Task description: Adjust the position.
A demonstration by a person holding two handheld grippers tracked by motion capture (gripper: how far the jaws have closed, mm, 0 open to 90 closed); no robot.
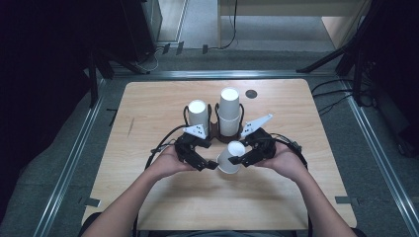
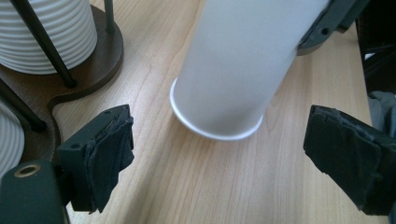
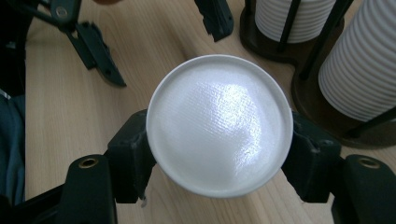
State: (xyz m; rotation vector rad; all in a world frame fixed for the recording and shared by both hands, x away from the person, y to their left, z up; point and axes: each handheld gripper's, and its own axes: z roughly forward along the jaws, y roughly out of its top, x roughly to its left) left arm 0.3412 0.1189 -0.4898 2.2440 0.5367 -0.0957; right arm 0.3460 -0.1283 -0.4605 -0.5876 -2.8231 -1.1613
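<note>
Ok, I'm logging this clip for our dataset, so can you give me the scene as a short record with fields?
setting: wooden table, person seated at its near edge
held item: white paper cup, upside down and tilted
right gripper: shut on the cup, jaws on opposite sides near its base
left gripper: open, beside the cup, jaws apart
holder: dark wire cup holder with two stacks of white cups
cup contact with table: cannot tell

Both forearms reach in from bottom, hands meeting mid-table. Right gripper [image 1: 237,160] jaws clamped on an upside-down white cup [image 1: 230,157], tilted. Left gripper [image 1: 211,165] jaws spread wide, just beside cup's rim, not touching.
</note>
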